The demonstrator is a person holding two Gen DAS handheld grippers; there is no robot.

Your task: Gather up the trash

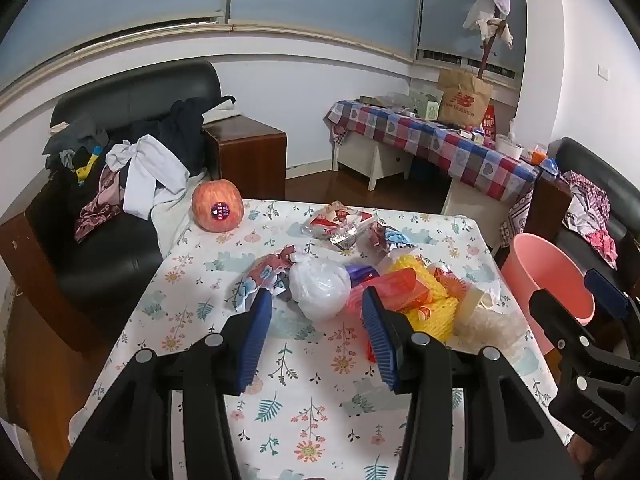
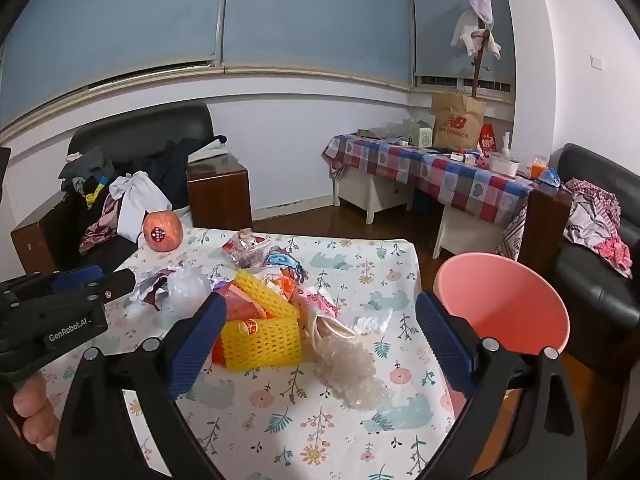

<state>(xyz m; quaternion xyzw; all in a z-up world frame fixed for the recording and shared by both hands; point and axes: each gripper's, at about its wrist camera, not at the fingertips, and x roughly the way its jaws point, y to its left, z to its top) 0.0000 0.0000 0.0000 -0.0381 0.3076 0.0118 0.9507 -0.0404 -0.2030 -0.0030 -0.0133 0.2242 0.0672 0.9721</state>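
From my left wrist camera: my left hand-held gripper [image 1: 316, 316] hangs above the counter [image 1: 304, 408], jaws apart and holding nothing, blue pads framing a crumpled white plastic bag [image 1: 318, 288]. Just right of that bag lies a red wrapper [image 1: 394, 286], pressed against the yellow foam net [image 1: 434, 304]. Further back on the floral cloth, a torn snack wrapper [image 1: 340, 224], and an apple [image 1: 218, 210] with a sticker near the far left corner (well apart from the trash heap). Off the counter's right edge stands the pink bin [image 1: 548, 280], and my right hand-held gripper [image 1: 576, 308] shows in front of it, pads parted.

From my right wrist camera: the right hand-held gripper [image 2: 320, 336] is wide open, empty, low over the counter [image 2: 280, 432]. Between its fingers sit the yellow foam net [image 2: 262, 340] on the left and a clear crinkled wrapper [image 2: 352, 364] toward the middle, touching a cream-coloured scrap [image 2: 324, 326] behind it. A small white foam piece [image 2: 374, 320] lies just beyond. The pink bin [image 2: 500, 304] stands beside the counter's right edge, past my right finger. My left hand-held gripper [image 2: 96, 284] pokes in from the left, near the white plastic bag [image 2: 186, 292], with the apple [image 2: 162, 232] further back.
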